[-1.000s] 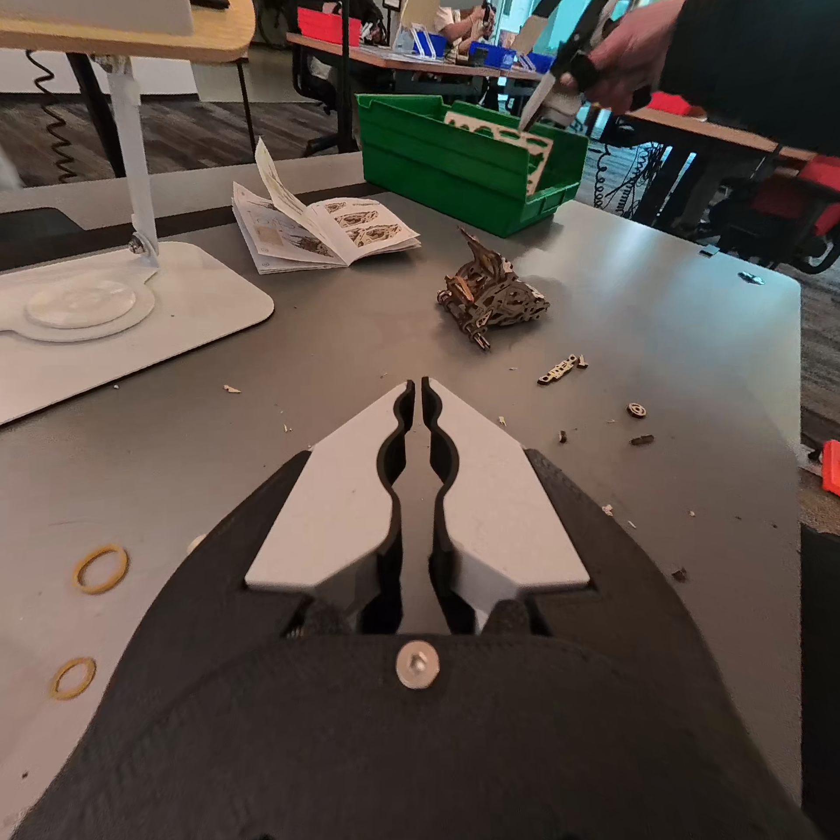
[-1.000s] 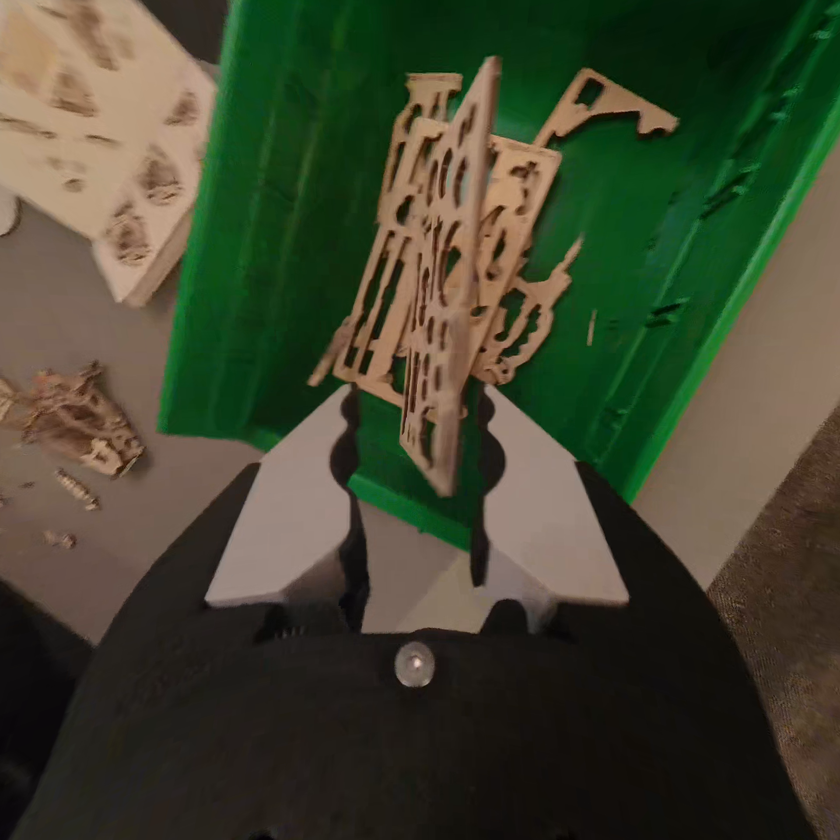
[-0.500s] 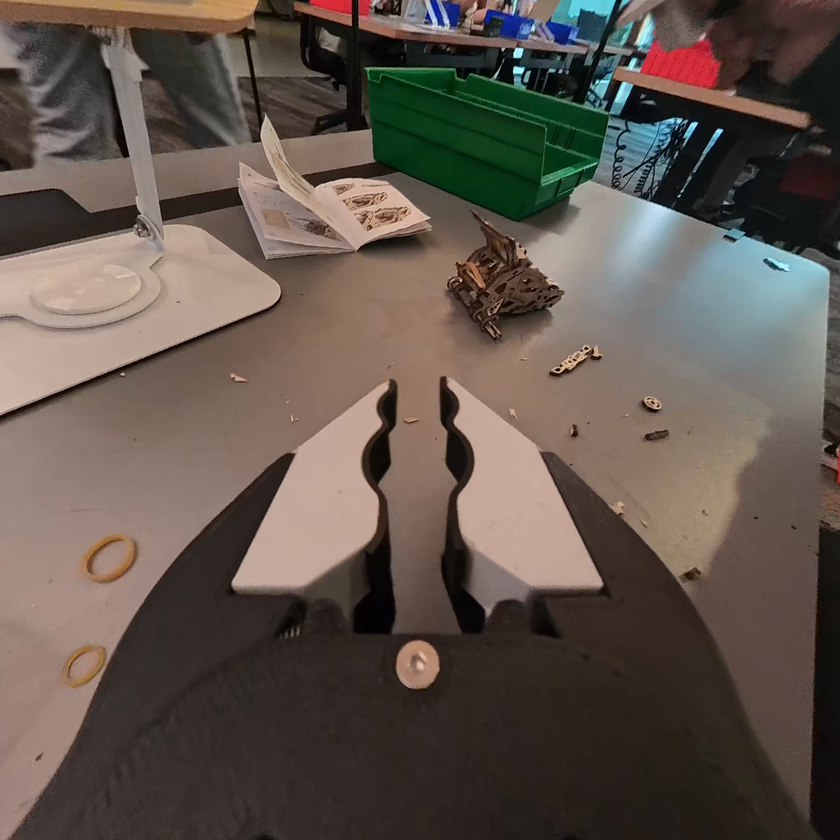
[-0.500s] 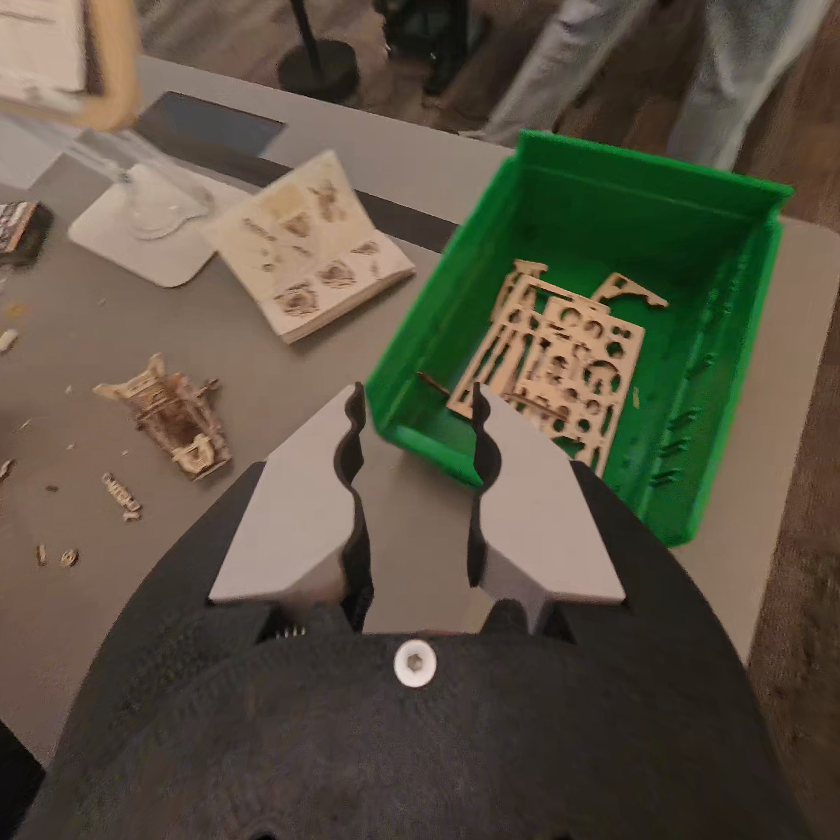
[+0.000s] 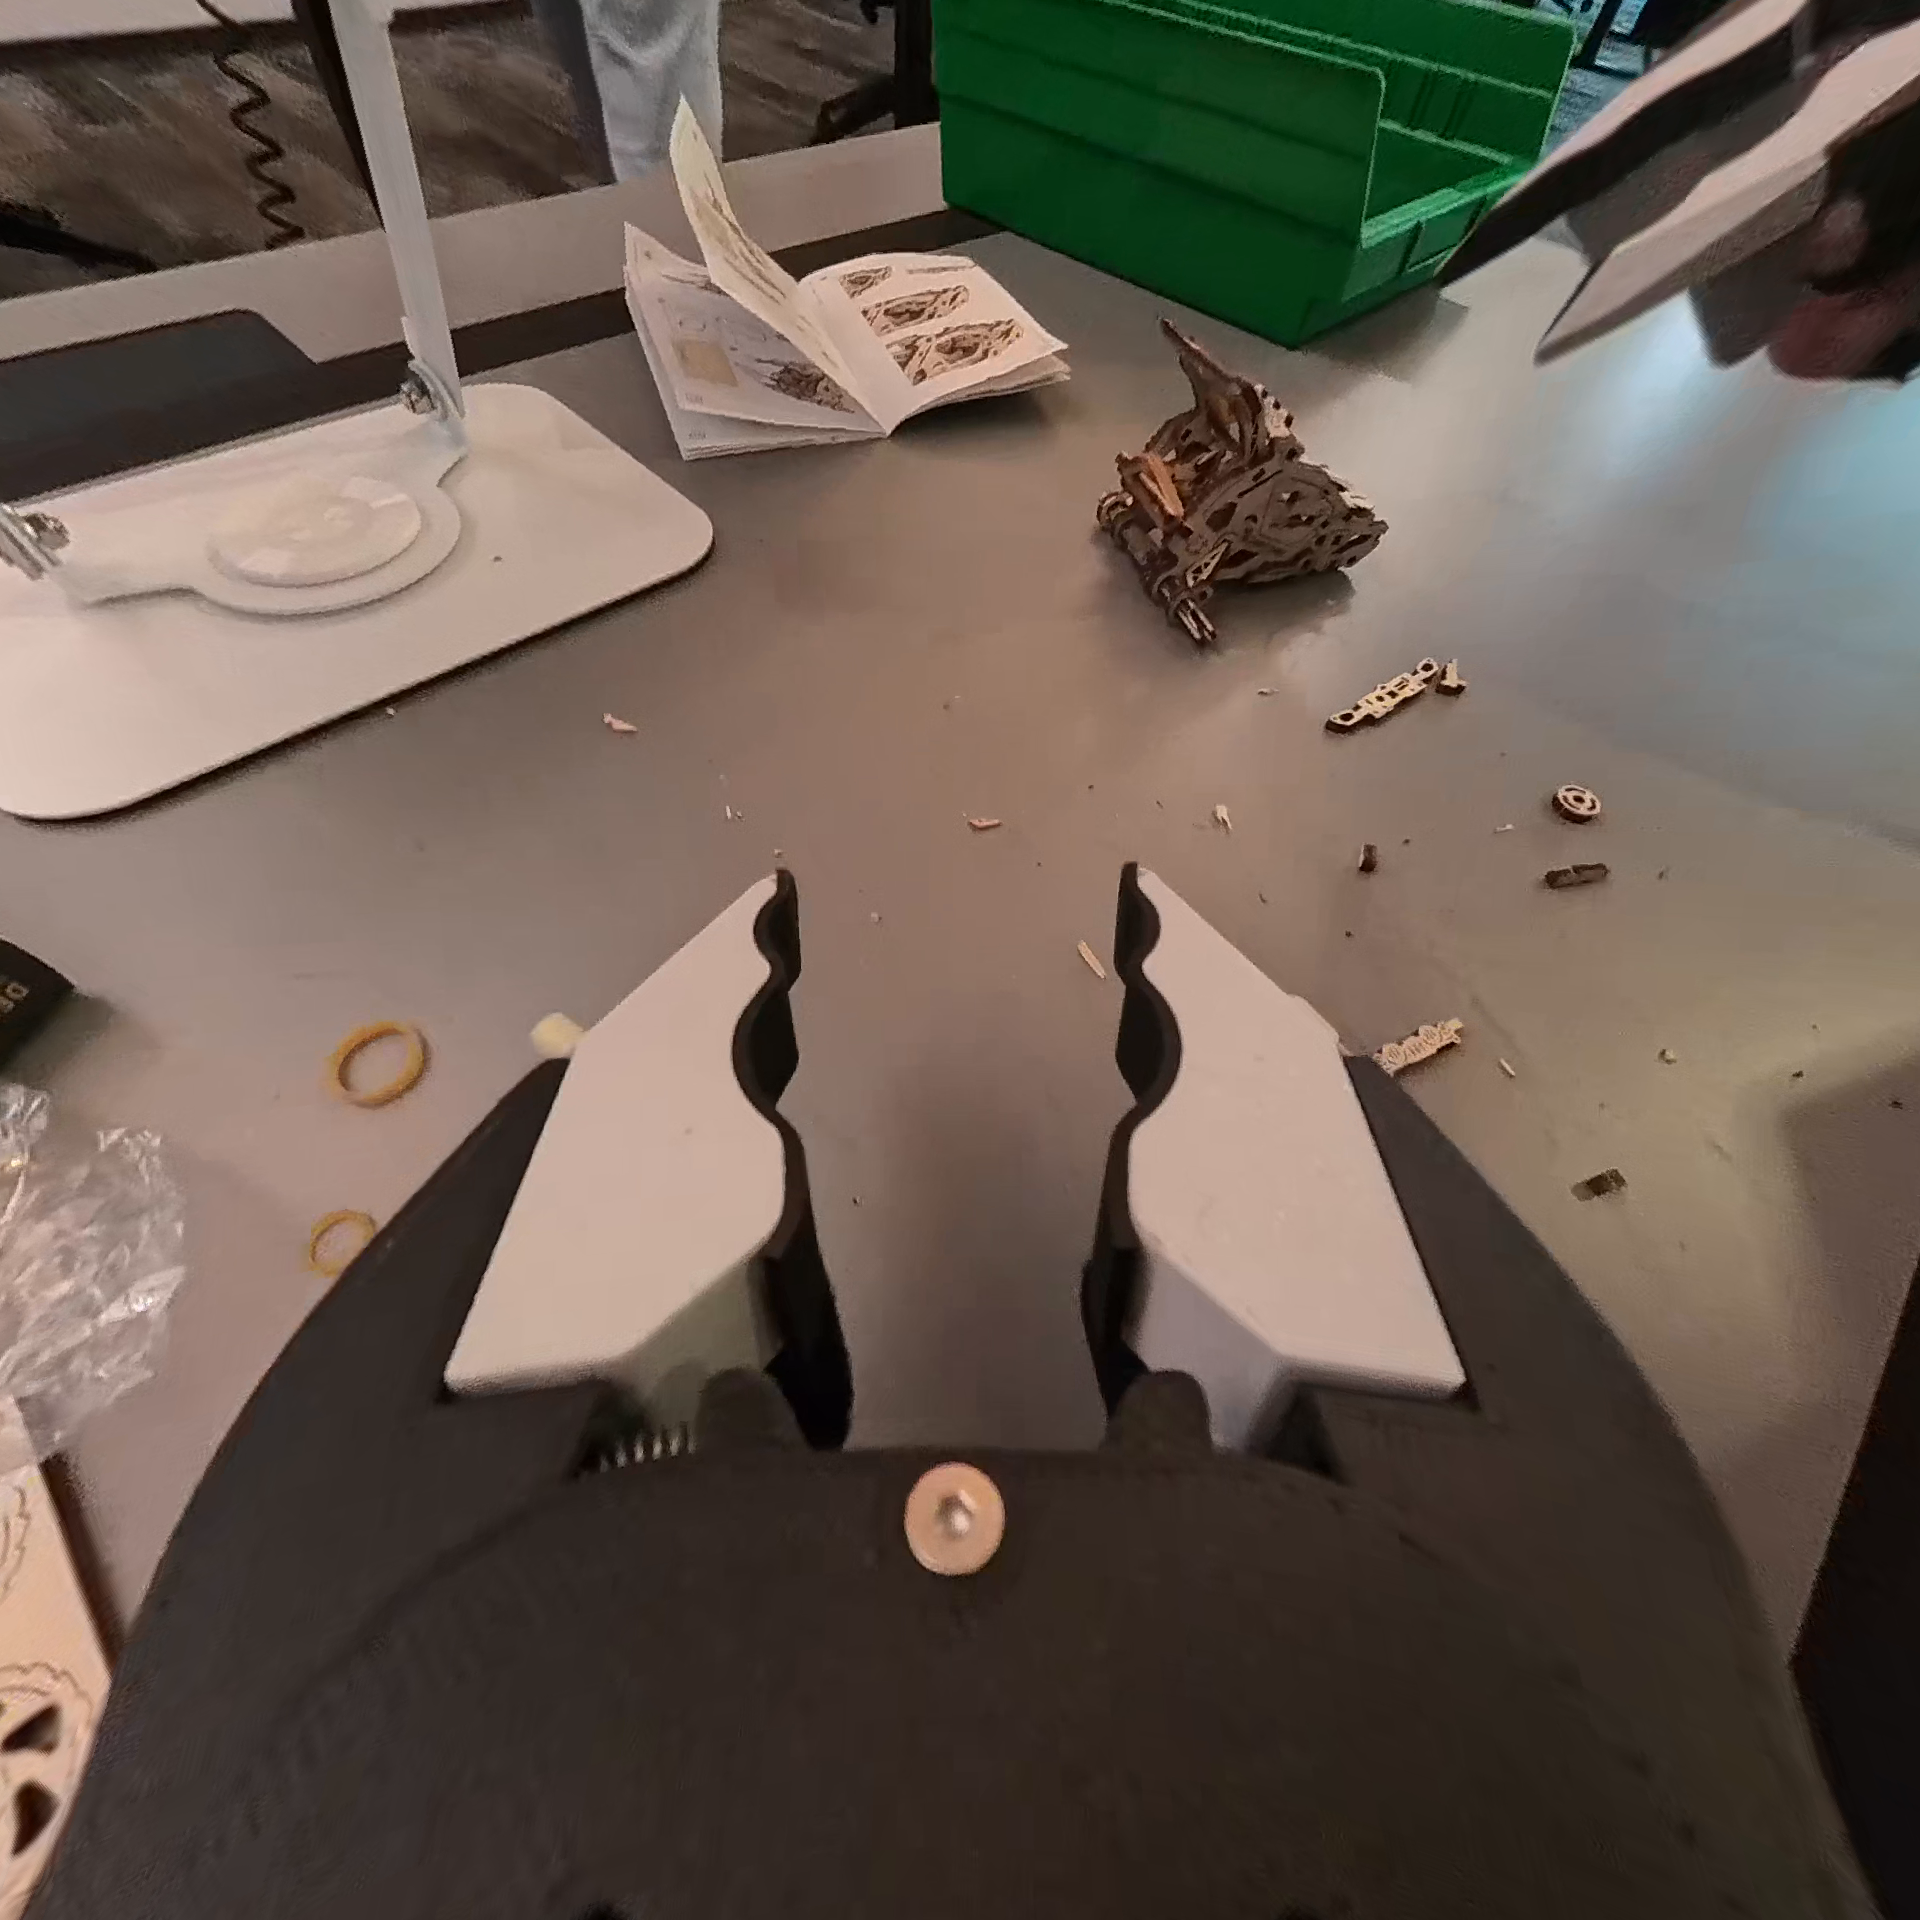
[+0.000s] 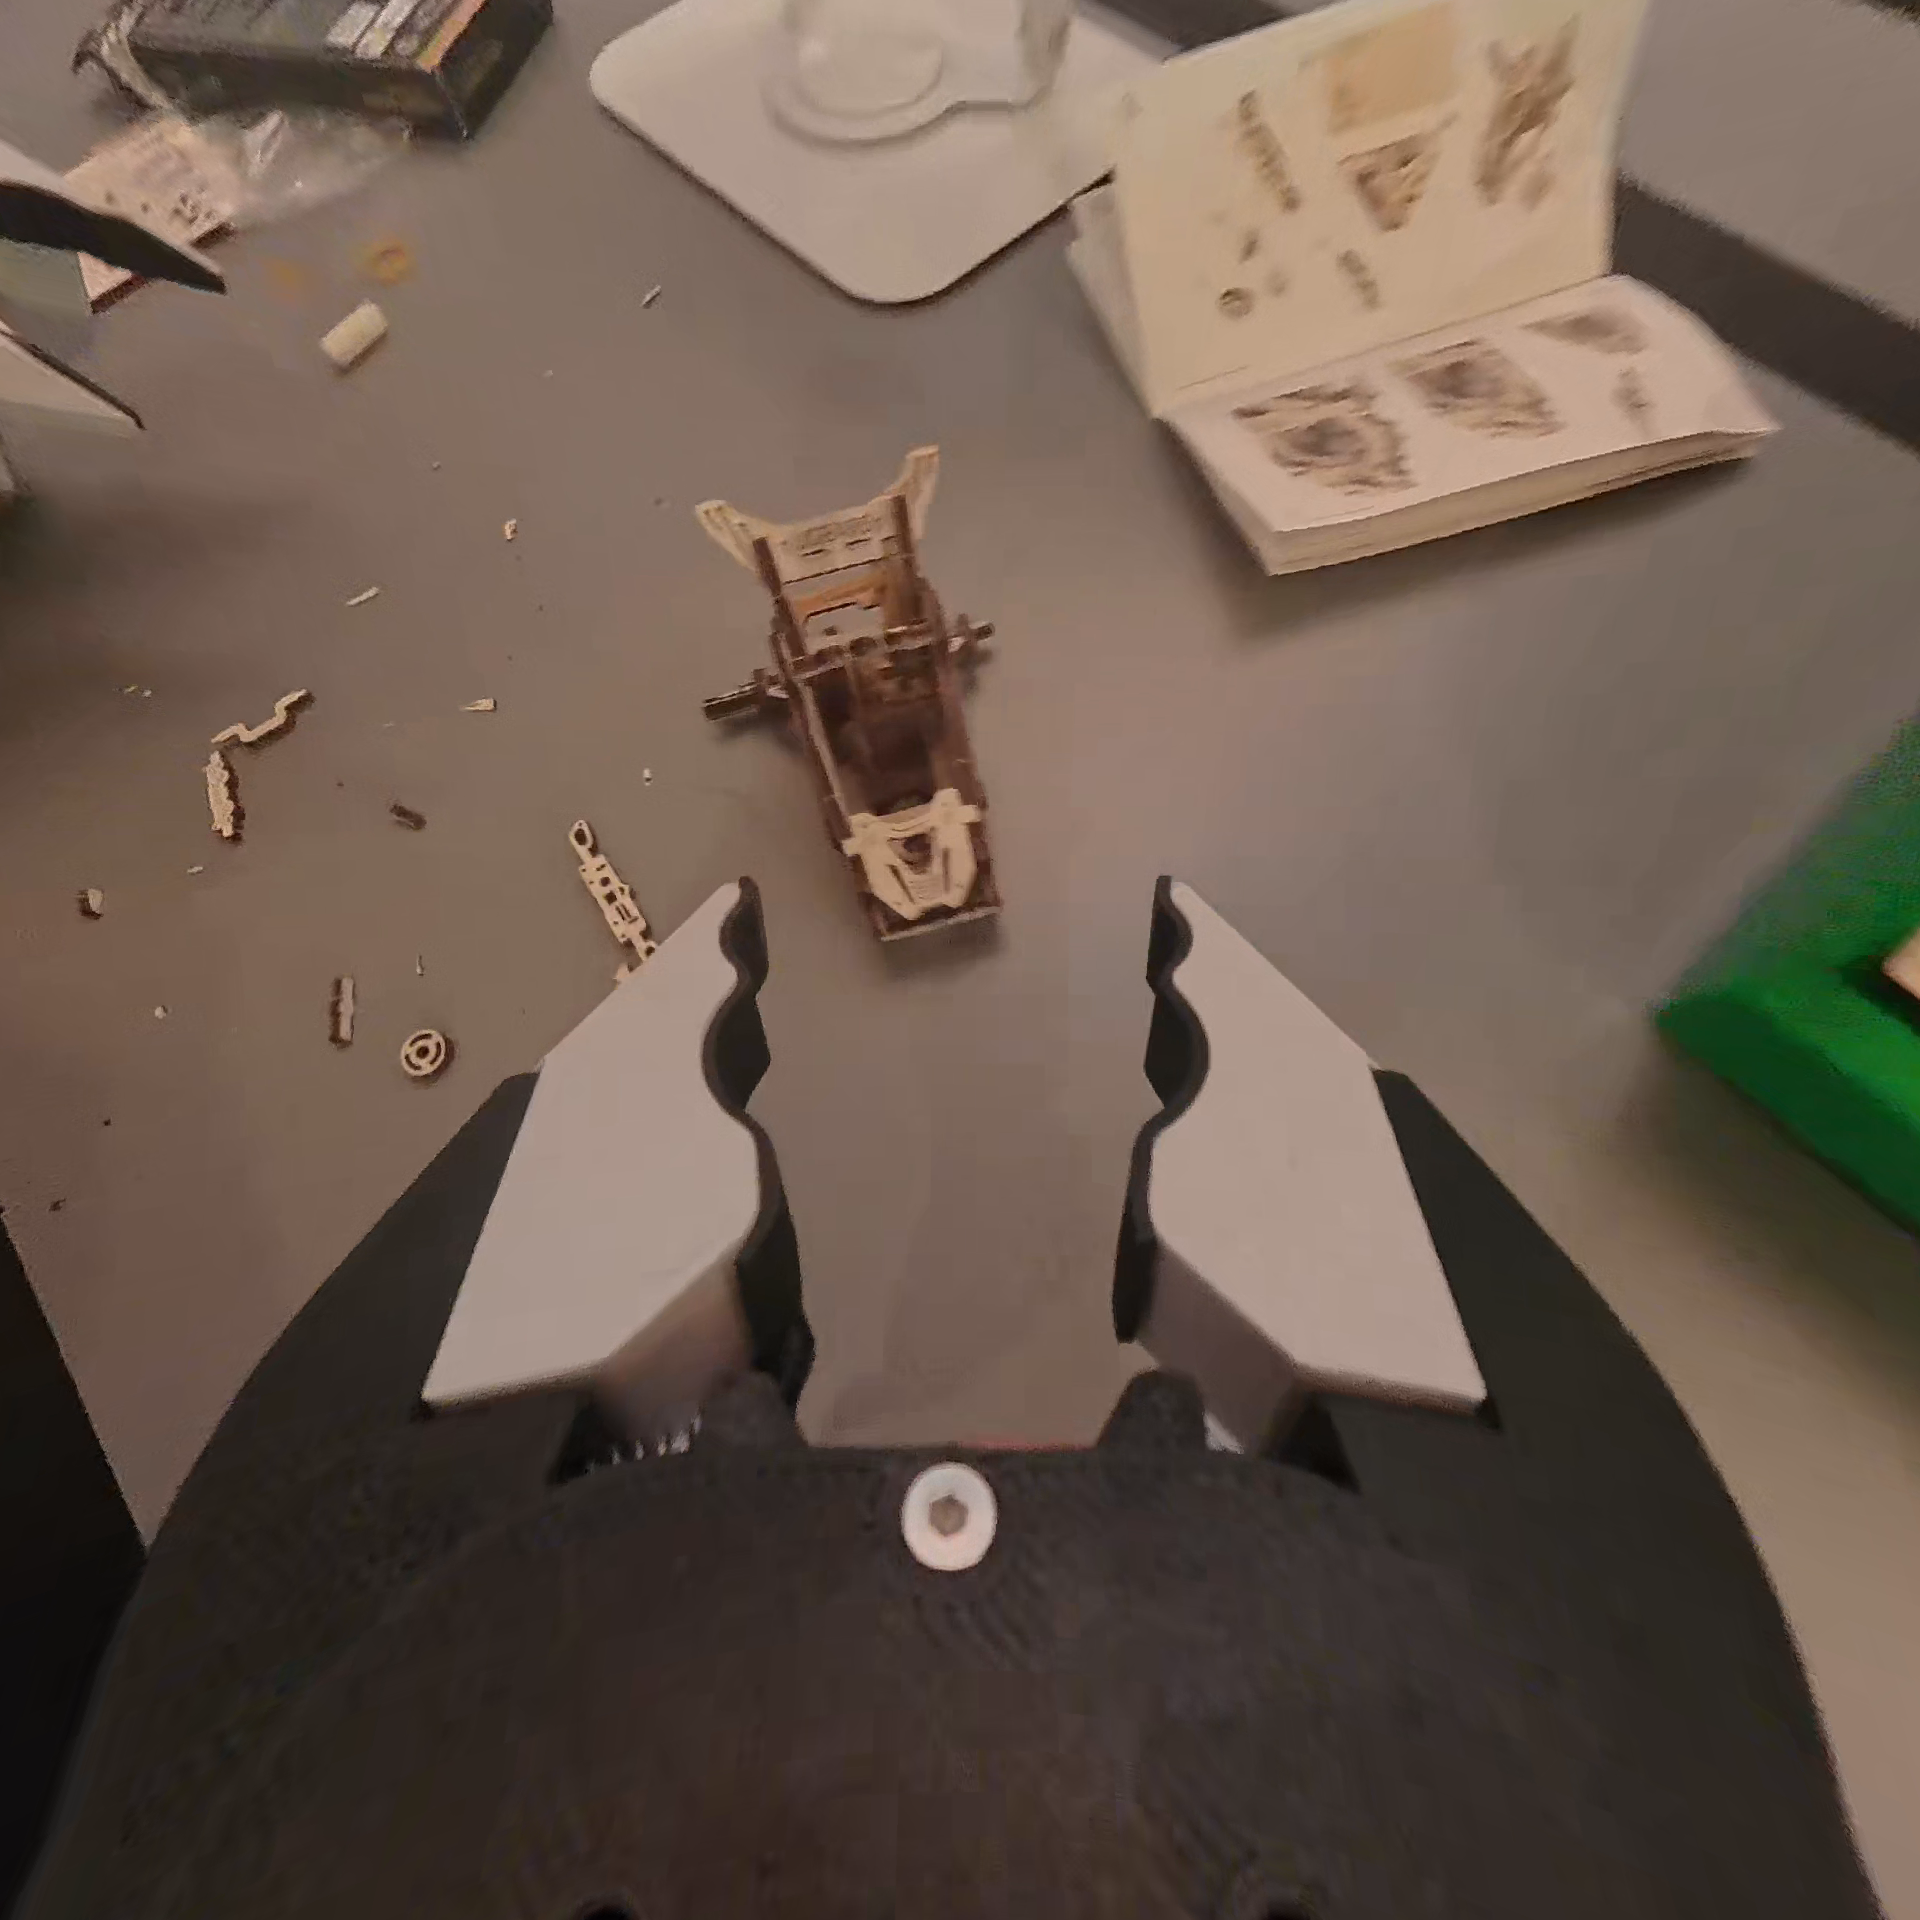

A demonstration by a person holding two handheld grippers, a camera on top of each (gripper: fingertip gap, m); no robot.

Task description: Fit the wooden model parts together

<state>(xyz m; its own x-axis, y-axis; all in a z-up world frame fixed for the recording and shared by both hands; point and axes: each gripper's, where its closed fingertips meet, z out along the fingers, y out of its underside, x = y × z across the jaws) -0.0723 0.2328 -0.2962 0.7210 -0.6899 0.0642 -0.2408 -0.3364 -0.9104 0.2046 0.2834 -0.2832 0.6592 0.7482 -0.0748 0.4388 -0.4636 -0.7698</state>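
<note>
A half-built wooden model (image 5: 1236,509) sits on the grey table (image 5: 883,675); in the right wrist view the model (image 6: 873,717) lies just ahead of my right gripper (image 6: 954,899), which is open and empty above the table. My left gripper (image 5: 956,888) is open and empty, well short of the model. Loose wooden parts lie right of the model: a slotted strip (image 5: 1392,698), a small wheel (image 5: 1576,803), and a strip (image 6: 613,899) by my right gripper's left finger. The right gripper shows at top right in the left wrist view (image 5: 1704,197).
A green bin (image 5: 1236,135) stands at the back right, with an open instruction booklet (image 5: 831,343) beside it. A white lamp base (image 5: 301,582) is at the left. Rubber bands (image 5: 379,1062), clear wrapping (image 5: 73,1247) and wood chips lie on the table. The small wheel (image 5: 1576,803) is about 15 cm from my right fingertips and 20 cm from my left. My right wrist view (image 6: 412,1047) looks at it from another angle.
My right gripper let the wooden sheet drop into the green bin, then swung left over the model. My left gripper opened from nearly shut to wide.
</note>
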